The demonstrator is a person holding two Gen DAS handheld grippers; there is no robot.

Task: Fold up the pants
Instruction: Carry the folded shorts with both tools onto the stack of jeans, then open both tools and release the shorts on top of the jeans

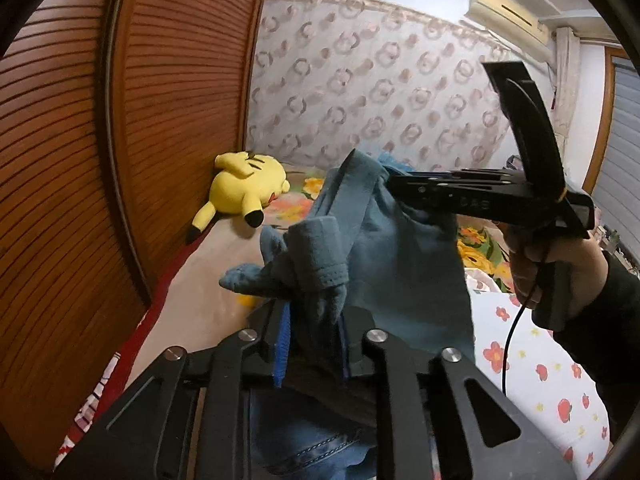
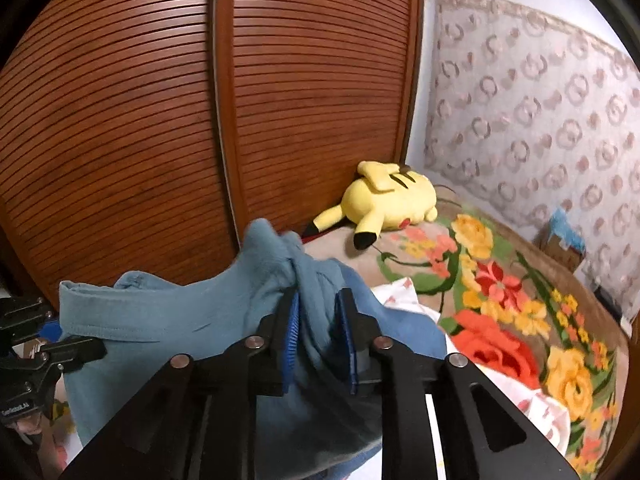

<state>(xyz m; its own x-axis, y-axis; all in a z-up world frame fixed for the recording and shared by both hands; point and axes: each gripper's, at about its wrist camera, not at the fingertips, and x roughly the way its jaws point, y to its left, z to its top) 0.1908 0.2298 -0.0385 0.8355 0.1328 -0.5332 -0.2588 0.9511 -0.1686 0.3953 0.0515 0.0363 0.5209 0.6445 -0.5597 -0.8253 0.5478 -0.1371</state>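
Teal-blue pants (image 2: 168,312); yellow plush (image 2: 388,200); floral blanket (image 2: 520,320); brown slatted wardrobe doors (image 2: 160,120).

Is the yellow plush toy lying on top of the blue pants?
No, the yellow plush toy lies apart on the floral blanket by the wardrobe.

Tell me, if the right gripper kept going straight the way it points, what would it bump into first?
Past the blue pants bunched between its fingers, the right gripper would probably meet the flowered blanket just before the yellow Pikachu plush; depth is hard to judge.

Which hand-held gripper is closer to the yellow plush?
Left, narrowly. The left hand-held gripper holds blue pants just before the plush; the right hand-held gripper holds them farther back.
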